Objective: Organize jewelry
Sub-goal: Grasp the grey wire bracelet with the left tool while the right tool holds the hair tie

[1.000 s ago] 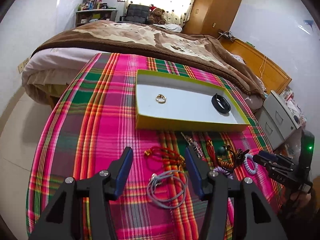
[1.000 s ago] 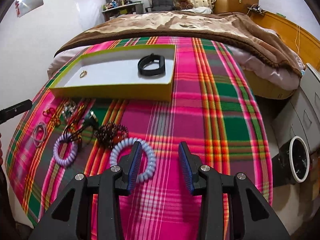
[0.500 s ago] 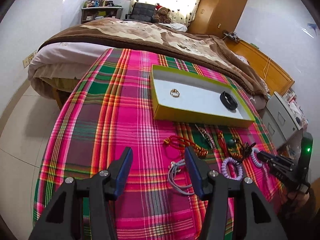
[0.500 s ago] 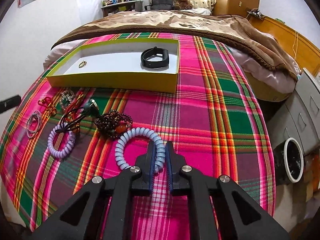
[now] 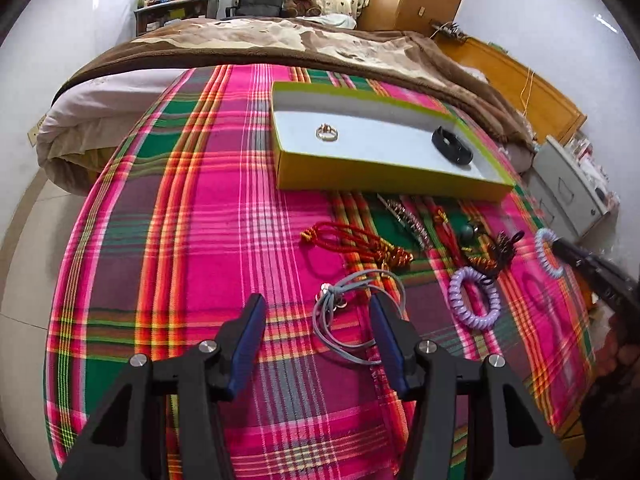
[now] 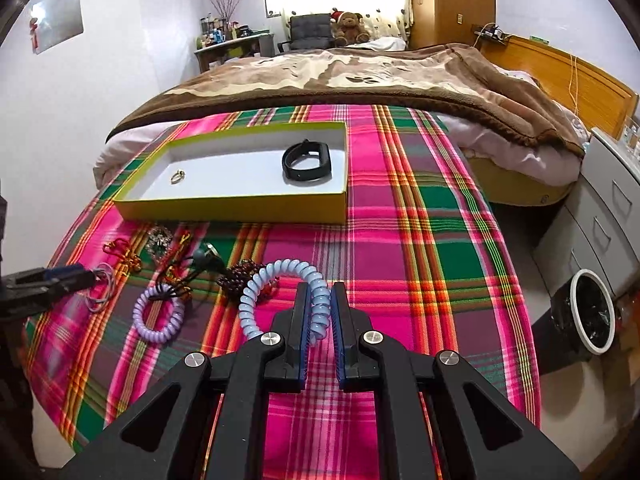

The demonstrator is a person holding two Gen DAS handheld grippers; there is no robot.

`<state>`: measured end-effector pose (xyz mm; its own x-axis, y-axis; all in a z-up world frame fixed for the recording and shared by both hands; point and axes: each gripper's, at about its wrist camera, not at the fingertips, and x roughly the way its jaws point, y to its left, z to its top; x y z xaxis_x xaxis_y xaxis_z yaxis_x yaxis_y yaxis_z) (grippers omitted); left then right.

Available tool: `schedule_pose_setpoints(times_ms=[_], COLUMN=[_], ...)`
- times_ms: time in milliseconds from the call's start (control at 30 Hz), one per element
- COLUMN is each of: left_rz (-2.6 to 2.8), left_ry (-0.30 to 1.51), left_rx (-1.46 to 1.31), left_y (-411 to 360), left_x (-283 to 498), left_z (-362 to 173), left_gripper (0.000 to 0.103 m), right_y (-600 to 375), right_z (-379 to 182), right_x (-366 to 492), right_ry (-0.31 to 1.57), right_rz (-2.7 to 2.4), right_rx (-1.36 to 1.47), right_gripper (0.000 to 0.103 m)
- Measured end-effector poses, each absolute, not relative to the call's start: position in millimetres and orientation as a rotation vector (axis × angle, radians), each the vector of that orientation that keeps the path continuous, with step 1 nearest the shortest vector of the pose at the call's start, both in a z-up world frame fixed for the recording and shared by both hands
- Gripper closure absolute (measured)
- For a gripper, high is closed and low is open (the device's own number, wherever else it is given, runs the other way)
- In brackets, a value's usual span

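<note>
The right gripper [image 6: 319,312] is clamped on the pale blue coil bracelet [image 6: 280,280] above the table [image 6: 420,248]; next, carry it into the box [image 6: 240,210]. The left gripper [image 5: 316,328], jaws apart, flanks the grey cord [image 5: 352,320].

On the table [image 6: 420,240] the tray [image 6: 240,210] lies at the far side, a ring [image 6: 177,176] in its left part and a wristband [image 6: 306,160] in its right. Before the tray lie loose pieces: a cord loop [image 5: 352,320] leftmost, a coil band [image 6: 158,314] right of it, and a second coil band [image 6: 280,292] rightmost. Behind the table stands a bed [image 6: 360,72].
</note>
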<state>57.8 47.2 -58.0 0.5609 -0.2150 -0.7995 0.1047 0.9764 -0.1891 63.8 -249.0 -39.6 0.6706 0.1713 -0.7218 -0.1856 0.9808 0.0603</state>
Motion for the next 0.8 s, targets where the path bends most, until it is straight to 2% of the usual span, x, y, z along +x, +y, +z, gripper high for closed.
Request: schedule_pose_setpoints(times_ms=[300,500,567,700,800], left_rz=[-0.161,-0.146,-0.147,-0.142,-0.159], left_ry=[0.951,0.948,0.946,0.946,0.944], left_rx=[-0.044,0.022,0.012,-0.002,-0.044], left_y=[35.7,26.8,27.7,29.8,33.5], left_x=[60.3,62.3,61.7,61.0,60.3], left_z=[-58.6,-58.7,-57.8,-57.0,-56.0], left_gripper=[0.049,0.061,0.071,0.084,0.085], right_y=[-243.7,-240.1,-240.2,-240.1,-239.7], right_z=[-31.8,-34.1,-35.4,-34.5,-33.5], right_x=[61.0,60.3,61.2,60.4,60.0], right_ry=[0.791,0.793,0.798,0.793,0.789], right_rz=[0.217,0.228,0.226,0.228,0.231], right_rx=[-0.007,-0.003,0.001,0.001,0.001], right_gripper=[0.093,0.093,0.093,0.093,0.093])
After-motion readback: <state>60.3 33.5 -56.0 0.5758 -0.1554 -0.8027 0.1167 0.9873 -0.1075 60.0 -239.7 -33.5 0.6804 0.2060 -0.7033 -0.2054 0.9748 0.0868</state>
